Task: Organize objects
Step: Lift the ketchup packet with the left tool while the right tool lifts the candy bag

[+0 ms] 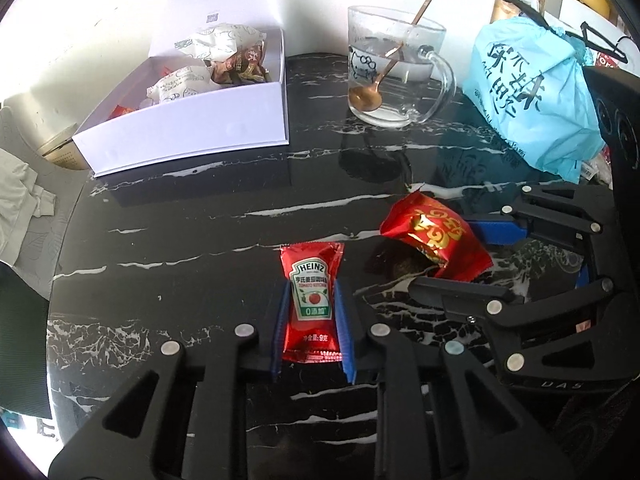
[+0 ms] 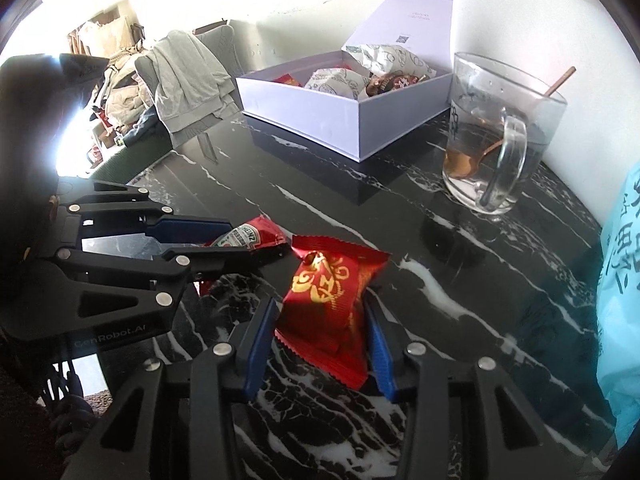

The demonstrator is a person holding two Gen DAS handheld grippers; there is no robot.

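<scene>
**Both grippers clamped on packets**

On the black marble table [image 1: 180, 264], you are pinching the Heinz ketchup sachet [image 1: 311, 300] in your left gripper [image 1: 312, 292]. Just to its right, your right gripper [image 2: 320, 320] is squeezing the red-and-gold snack packet [image 2: 330, 300]. Farther back, the open white box [image 1: 192, 136] is sitting left of the glass mug [image 1: 394, 68].

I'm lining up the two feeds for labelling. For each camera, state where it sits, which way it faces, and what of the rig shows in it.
Left wrist view: on the left gripper, angled down at the black marble table; its jaws clamp the ketchup sachet; the right gripper enters from the right.
Right wrist view: on the right gripper, angled down; its jaws clamp the red snack packet; the left gripper enters from the left.
Shared: both packets, white box, glass mug, blue bag.
</scene>
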